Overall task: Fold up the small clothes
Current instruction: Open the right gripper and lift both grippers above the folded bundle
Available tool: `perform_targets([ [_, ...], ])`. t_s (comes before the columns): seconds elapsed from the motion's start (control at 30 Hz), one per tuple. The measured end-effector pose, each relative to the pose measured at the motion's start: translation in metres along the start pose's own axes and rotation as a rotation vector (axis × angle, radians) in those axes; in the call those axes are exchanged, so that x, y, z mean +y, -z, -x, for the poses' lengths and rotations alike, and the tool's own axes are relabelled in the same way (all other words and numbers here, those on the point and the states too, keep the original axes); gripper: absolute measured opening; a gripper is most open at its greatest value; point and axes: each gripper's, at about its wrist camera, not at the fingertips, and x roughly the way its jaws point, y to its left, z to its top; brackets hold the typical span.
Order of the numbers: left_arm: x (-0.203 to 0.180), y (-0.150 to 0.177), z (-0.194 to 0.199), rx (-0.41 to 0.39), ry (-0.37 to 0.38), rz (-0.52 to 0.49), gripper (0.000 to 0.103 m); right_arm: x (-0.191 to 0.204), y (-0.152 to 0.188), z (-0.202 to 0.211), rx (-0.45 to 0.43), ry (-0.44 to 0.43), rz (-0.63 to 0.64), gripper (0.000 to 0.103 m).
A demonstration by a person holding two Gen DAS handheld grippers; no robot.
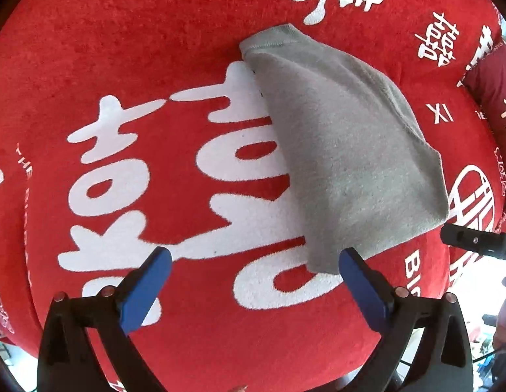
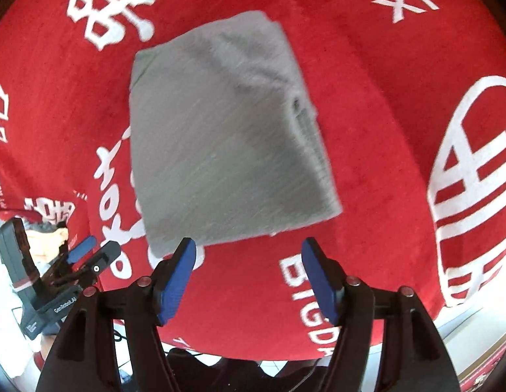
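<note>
On the red blanket with its white printed characters: one small grey garment, folded into a compact wedge-shaped packet, lying flat. Stitched hem visible at its far corner; layered edges stacked along one side, seen from your right wrist camera, where the picture is somewhat blurred.

Nearest the garment: your left gripper, blue pads spread wide, nothing between them. One blue pad overlaps the garment's near corner in the view; whether it touches the cloth cannot be told.

Also near the garment, at its near edge: your right gripper, jaws apart and empty, one pad overlapping the garment's near corner in its own view, contact unclear.

Beyond the garment, at the blanket's edge: a dark red cushion, partly in frame.
</note>
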Motion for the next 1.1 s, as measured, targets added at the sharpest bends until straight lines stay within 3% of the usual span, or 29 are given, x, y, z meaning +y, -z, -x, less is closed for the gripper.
perform_targets([
  [0.2, 0.014, 0.009, 0.005, 0.033, -0.011, 0.020, 0.103, 0.022, 0.012, 0.001, 0.000, -0.003, 0.070, 0.085],
  [0.57, 0.047, 0.035, 0.030, 0.063, -0.008, 0.068, 0.103, 0.079, 0.041, 0.015, -0.002, 0.040, 0.220, 0.087],
  [1.1, 0.090, 0.069, 0.117, 0.006, 0.111, 0.058, 0.103, 0.134, 0.105, 0.066, -0.008, -0.001, 0.126, 0.087],
])
